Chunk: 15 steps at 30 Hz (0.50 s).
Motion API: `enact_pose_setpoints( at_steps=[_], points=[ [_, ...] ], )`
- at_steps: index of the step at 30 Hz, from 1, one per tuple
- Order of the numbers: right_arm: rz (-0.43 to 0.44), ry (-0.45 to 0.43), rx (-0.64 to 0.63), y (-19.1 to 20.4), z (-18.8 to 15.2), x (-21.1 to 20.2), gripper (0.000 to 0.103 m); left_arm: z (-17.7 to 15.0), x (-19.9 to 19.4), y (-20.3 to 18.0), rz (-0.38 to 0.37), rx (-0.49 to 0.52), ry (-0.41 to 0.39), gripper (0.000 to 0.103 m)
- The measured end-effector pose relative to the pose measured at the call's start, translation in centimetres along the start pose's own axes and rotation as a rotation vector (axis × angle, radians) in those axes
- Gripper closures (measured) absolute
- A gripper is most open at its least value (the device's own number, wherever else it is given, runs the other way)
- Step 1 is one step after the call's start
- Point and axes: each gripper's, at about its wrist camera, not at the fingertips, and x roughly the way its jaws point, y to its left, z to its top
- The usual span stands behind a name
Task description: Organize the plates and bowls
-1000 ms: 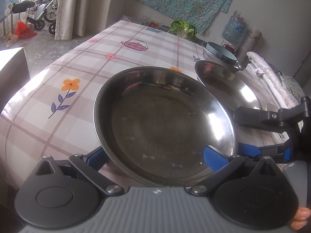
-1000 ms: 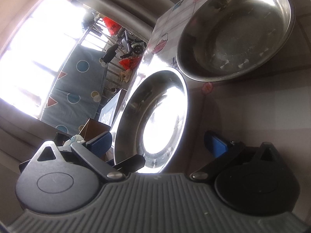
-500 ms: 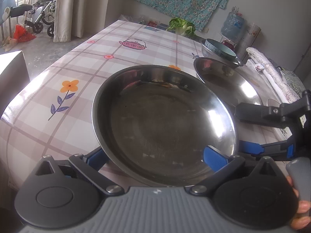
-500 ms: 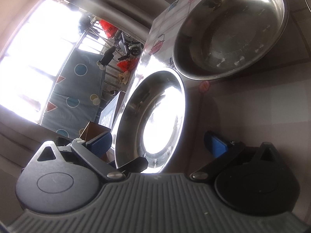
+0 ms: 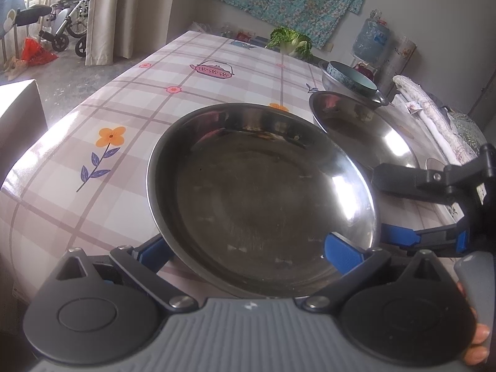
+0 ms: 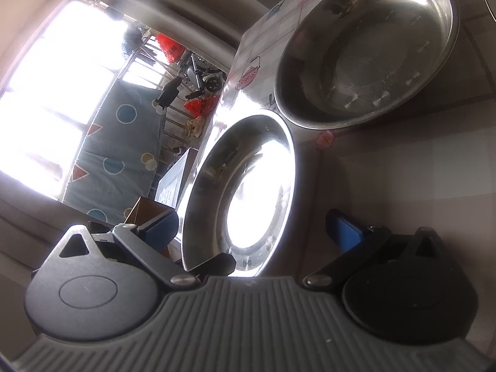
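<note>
A steel plate (image 5: 260, 192) lies on the checked tablecloth (image 5: 130, 105), filling the space between my left gripper's (image 5: 248, 248) wide-open blue fingers; its near rim is hidden behind the gripper body. A second steel plate (image 5: 362, 127) lies beyond it at the right. My right gripper (image 5: 403, 204) reaches in from the right, jaws apart around the near plate's right rim. In the right wrist view the near plate (image 6: 248, 192) sits between the open right gripper (image 6: 251, 226) fingers and the second plate (image 6: 365, 49) lies beyond.
A blue bowl in a steel bowl (image 5: 350, 77) stands at the far right of the table. A cabbage (image 5: 291, 42) lies at the far edge. A rolled white cloth (image 5: 434, 117) runs along the right. A water jug (image 5: 370, 38) stands behind.
Both views shifted slightly; the left camera tilted a little and the plates sit much as before. Both grippers stay open around the near plate.
</note>
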Motion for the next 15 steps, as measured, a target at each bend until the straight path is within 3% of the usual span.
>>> enact_pose_setpoints(
  at_steps=[7, 15],
  points=[
    [-0.001, -0.019, -0.006, 0.1, -0.4, -0.1, 0.001, 0.1, -0.2, 0.6, -0.025, -0.033, -0.003, 0.000],
    [-0.025, -0.074, -0.007, 0.4, -1.1, -0.1, 0.001, 0.2, -0.6, 2.3, -0.101, -0.135, -0.027, 0.000]
  ],
)
